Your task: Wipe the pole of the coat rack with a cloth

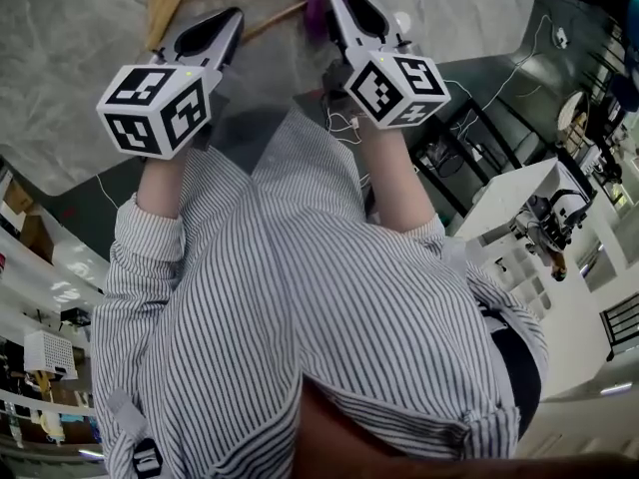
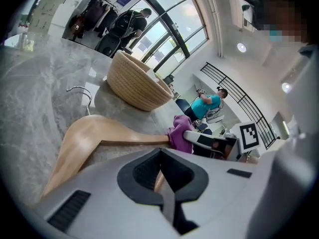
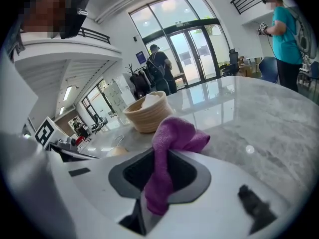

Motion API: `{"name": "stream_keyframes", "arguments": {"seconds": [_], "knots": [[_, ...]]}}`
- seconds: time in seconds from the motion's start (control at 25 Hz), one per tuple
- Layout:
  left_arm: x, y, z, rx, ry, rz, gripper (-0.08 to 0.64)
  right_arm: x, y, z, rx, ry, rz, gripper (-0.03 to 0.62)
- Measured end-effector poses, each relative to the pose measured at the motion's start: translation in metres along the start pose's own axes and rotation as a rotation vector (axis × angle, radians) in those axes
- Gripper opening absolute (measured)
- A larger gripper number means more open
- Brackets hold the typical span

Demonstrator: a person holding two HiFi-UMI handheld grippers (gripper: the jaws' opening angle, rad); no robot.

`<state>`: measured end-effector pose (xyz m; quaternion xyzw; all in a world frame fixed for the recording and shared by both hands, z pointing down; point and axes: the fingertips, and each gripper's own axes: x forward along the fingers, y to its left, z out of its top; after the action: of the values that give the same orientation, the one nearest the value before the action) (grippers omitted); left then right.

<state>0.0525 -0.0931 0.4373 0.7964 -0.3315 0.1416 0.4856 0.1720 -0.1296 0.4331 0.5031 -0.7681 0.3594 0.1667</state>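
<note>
Plainly the two things handle differently. The purple cloth (image 3: 175, 133) is soft, limp and light. The right gripper (image 1: 337, 8) has its jaws clamped on a bunch of it, with a loose fold flopping past the tips, and that pinch looks firm enough for rubbing.

The wooden hanger (image 2: 89, 133) is stiff, smooth and probably light, so I judge it would slide on the polished marble table (image 2: 30, 98) if left free. It lies in from the table's near edge, just beside the wicker basket (image 2: 132, 86), with its metal hook (image 2: 79, 90) near the basket.

The left gripper (image 2: 160, 169) is closed on the hanger's thin lower bar (image 2: 134, 142), a sliver of wood showing between its jaws. That seems a sensible hold, since it leaves the rest of the bar free. The cloth touches the bar's other end.

No brand or label can be read. The grippers' cubes carry only black-and-white square patterns, and a distant blue sign is too small to read.
</note>
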Motion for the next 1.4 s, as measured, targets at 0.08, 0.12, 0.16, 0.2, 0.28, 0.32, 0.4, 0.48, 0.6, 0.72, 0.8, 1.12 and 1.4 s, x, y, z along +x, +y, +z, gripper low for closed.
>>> {"name": "stream_keyframes", "arguments": {"seconds": [0.08, 0.12, 0.16, 0.2, 0.28, 0.32, 0.4, 0.48, 0.6, 0.72, 0.8, 1.12, 1.4], "knots": [[-0.002, -0.002, -0.001, -0.014, -0.006, -0.012, 0.011, 0.003, 0.005, 0.001, -0.016, 0.005, 0.005, 0.086], [-0.003, -0.002, -0.001, -0.019, -0.010, -0.017, 0.011, 0.004, 0.007, 0.002, -0.023, 0.008, 0.007, 0.086], [-0.004, -0.002, -0.001, -0.021, -0.013, -0.019, 0.011, 0.006, 0.010, 0.002, -0.029, 0.010, 0.008, 0.086], [-0.005, 0.000, -0.001, -0.023, -0.017, -0.019, 0.011, 0.008, 0.012, 0.001, -0.033, 0.012, 0.008, 0.086], [-0.007, 0.004, -0.001, -0.029, -0.025, -0.017, 0.011, 0.010, 0.016, 0.000, -0.036, 0.014, 0.013, 0.086], [-0.007, 0.005, -0.001, -0.034, -0.028, -0.017, 0.011, 0.011, 0.017, 0.001, -0.035, 0.015, 0.019, 0.086], [-0.005, 0.006, 0.000, -0.040, -0.032, -0.015, 0.011, 0.013, 0.018, 0.002, -0.037, 0.018, 0.030, 0.086], [-0.006, 0.009, 0.001, -0.045, -0.035, -0.010, 0.011, 0.015, 0.023, 0.003, -0.044, 0.023, 0.041, 0.086], [-0.016, 0.016, 0.002, -0.053, -0.044, 0.000, 0.011, 0.021, 0.037, 0.002, -0.050, 0.028, 0.060, 0.086], [-0.032, 0.029, -0.001, -0.060, -0.055, 0.013, 0.011, 0.029, 0.061, -0.003, -0.062, 0.037, 0.087, 0.086], [-0.041, 0.035, -0.002, -0.066, -0.065, 0.023, 0.011, 0.034, 0.076, -0.006, -0.071, 0.045, 0.109, 0.086], [-0.060, 0.040, 0.000, -0.062, -0.102, 0.066, 0.011, 0.043, 0.101, -0.008, -0.116, 0.082, 0.178, 0.086], [-0.079, 0.049, -0.002, -0.087, -0.147, 0.095, 0.011, 0.052, 0.123, -0.014, -0.144, 0.099, 0.221, 0.086]]}}
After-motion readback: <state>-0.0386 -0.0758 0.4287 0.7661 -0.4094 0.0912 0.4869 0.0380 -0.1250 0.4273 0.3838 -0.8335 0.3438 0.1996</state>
